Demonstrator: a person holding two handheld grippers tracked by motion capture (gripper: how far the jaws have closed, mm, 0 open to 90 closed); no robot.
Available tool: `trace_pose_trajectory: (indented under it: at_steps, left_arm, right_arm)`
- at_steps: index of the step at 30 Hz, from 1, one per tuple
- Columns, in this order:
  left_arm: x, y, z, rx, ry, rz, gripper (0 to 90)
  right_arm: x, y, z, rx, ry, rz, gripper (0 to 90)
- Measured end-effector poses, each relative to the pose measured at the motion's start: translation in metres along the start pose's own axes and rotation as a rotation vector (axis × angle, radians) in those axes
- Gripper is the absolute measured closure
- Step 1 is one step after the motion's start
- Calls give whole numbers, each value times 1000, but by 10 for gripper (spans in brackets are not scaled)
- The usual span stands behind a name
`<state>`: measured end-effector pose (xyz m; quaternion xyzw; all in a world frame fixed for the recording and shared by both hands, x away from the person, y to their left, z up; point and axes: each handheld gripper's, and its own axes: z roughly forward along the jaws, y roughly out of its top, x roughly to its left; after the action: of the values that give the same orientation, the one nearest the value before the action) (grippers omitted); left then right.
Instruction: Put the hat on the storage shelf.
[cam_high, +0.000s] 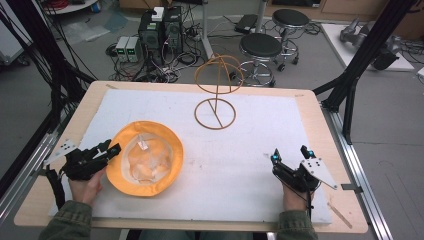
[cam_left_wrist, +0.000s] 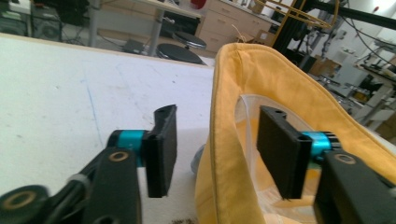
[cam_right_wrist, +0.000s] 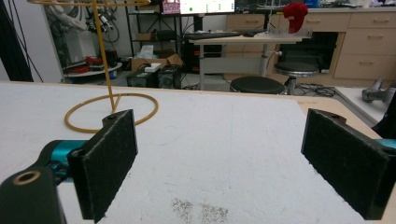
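**Left tongs astride the hat brim, right tongs resting spread**

Seen from the high view: yellow bucket hat (cam_high: 145, 158) lying upside down on the white mat (cam_high: 240, 165) at the left of the table (cam_high: 310, 97), pale lining and a small label facing up. Left tongs (cam_high: 111, 148) held low at the hat's left edge, gripped by the left hand (cam_high: 89, 187) with forearm entering from the bottom left, pointing right and slightly away from the person. In the left gripper view, left tongs (cam_left_wrist: 217, 149) spread, one jaw outside the brim above the mat, the other inside over the lining, with the yellow brim (cam_left_wrist: 224, 140) standing between them; contact with the cloth cannot be told.

Right tongs (cam_high: 291, 155) near the mat's right front part, well apart from the hat, held by the right hand (cam_high: 295, 195), pointing away from the person. In the right gripper view, right tongs (cam_right_wrist: 224, 163) spread wide above bare mat, nothing between the jaws.

Yellow wire hat stand (cam_high: 216, 87) upright at the far middle of the mat, ring base flat, hooped top above; also ahead in the right gripper view (cam_right_wrist: 112, 100). Black stools (cam_high: 261, 47) on the floor beyond the table.
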<state>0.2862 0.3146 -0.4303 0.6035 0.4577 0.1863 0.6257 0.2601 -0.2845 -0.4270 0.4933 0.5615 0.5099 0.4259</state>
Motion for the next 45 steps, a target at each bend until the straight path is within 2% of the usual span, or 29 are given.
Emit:
trace_pose_trajectory:
  at_steps: [1,4,5,8,12,17,20,23,25,29,32,37,45]
  left_arm:
    - [0,0,0,7,-7,-3,562]
    - [1,0,0,21,-1,-31,854]
    - [1,1,0,18,-7,-41,859]
    - [0,1,-1,8,-8,-16,862]
    - [-3,1,-1,-4,-9,-3,862]
    - [-1,2,-2,-4,-17,-17,862]
    - [-2,3,-2,-8,-21,-12,862]
    - [-3,5,-2,-20,-24,-5,862]
    - [-5,7,-4,-45,-27,-13,862]
    - [-12,17,-5,-81,-34,6,862]
    - [-16,21,-3,-93,-22,23,863]
    - [-20,34,0,-145,-6,9,863]
    - [-27,69,9,-236,20,77,864]
  right_arm:
    - [0,0,0,2,0,0,95]
    - [0,0,0,3,-2,2,95]
    - [0,0,0,3,-3,2,95]
    - [0,0,0,3,-4,2,95]
    - [0,0,0,3,-4,1,95]
    - [-1,0,0,-3,-9,3,95]
    - [-1,0,0,-1,-5,6,95]
    - [-1,0,0,0,-5,6,95]
    - [-1,0,0,0,-5,5,95]
    - [-2,0,-1,-4,-12,2,95]
    - [-1,1,-1,-8,-12,4,95]
    - [-1,1,-1,-8,-12,3,95]
    - [-1,1,-2,-11,-10,3,95]
